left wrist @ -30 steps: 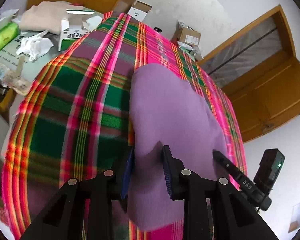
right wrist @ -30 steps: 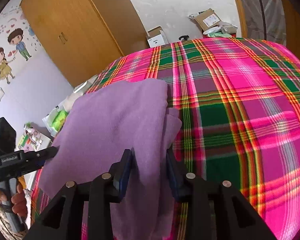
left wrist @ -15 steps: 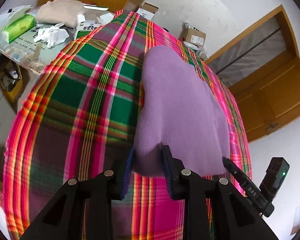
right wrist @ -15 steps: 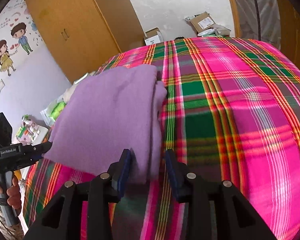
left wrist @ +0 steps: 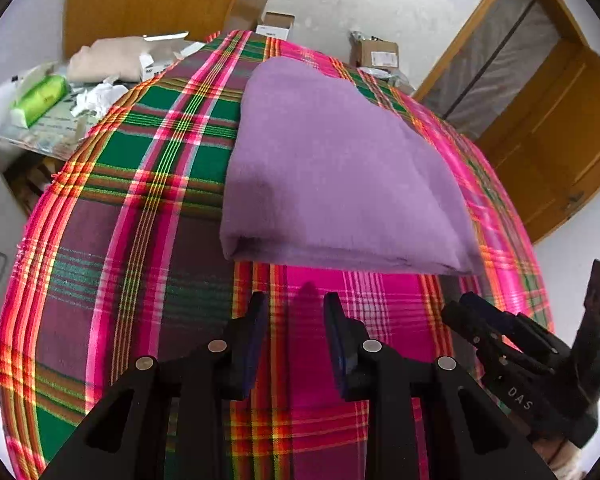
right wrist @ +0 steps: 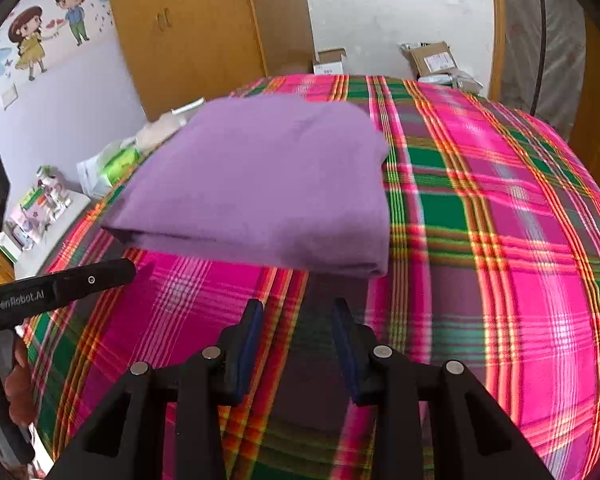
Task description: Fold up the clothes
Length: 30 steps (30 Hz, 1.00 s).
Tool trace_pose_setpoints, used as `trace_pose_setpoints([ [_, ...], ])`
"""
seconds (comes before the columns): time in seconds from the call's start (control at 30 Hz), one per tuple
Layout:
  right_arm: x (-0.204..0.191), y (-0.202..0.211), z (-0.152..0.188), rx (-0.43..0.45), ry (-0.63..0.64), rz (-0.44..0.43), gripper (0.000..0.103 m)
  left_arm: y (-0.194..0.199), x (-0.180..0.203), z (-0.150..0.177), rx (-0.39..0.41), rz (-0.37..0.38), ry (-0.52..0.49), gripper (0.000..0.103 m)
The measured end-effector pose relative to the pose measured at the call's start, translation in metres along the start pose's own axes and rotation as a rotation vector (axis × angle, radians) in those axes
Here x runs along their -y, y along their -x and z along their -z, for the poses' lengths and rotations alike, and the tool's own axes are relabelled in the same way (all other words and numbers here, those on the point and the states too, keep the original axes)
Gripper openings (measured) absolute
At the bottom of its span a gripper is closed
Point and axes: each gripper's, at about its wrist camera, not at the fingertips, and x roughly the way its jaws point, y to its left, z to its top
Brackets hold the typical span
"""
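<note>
Black fingers of the left gripper (left wrist: 294,308) and right gripper (right wrist: 298,314) stand apart, empty, just short of the purple garment (right wrist: 260,184); half a second ago each pinched its near edge. That fold looks finished. It lies flat, a smooth layered rectangle on the plaid blanket (right wrist: 500,240).

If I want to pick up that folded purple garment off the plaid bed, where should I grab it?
Probably grip the purple garment at its thick near edge, coming in low from the front with either open hand-held gripper, left or right. That edge faces both, stacked in layers, raised off the plaid bedspread, so the fingers can straddle it.
</note>
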Motion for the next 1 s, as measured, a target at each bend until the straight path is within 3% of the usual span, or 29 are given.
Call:
trace_pose_setpoints([
  [0.07,-0.002,-0.002,0.001,0.0,-0.001,0.015,0.036,0.0,0.005,0.001,0.033,-0.072,-0.027,0.029],
  [0.17,-0.003,-0.004,0.0,0.007,-0.006,0.031,0.04,-0.002,0.007,0.001,0.06,-0.105,-0.032,0.029],
  [0.37,-0.008,-0.01,-0.002,0.01,0.005,0.102,0.059,-0.009,0.023,0.004,0.099,-0.218,-0.144,0.029],
  [0.47,-0.009,-0.013,-0.004,0.003,0.012,0.137,0.061,-0.01,0.025,0.001,0.117,-0.233,-0.148,0.03],
  [0.6,-0.006,-0.017,-0.007,-0.006,-0.009,0.17,0.076,-0.013,0.028,-0.001,0.116,-0.255,-0.155,0.03],
  [1.0,-0.004,-0.018,-0.008,-0.01,-0.017,0.176,0.079,-0.018,0.036,-0.002,0.114,-0.302,-0.165,0.033],
])
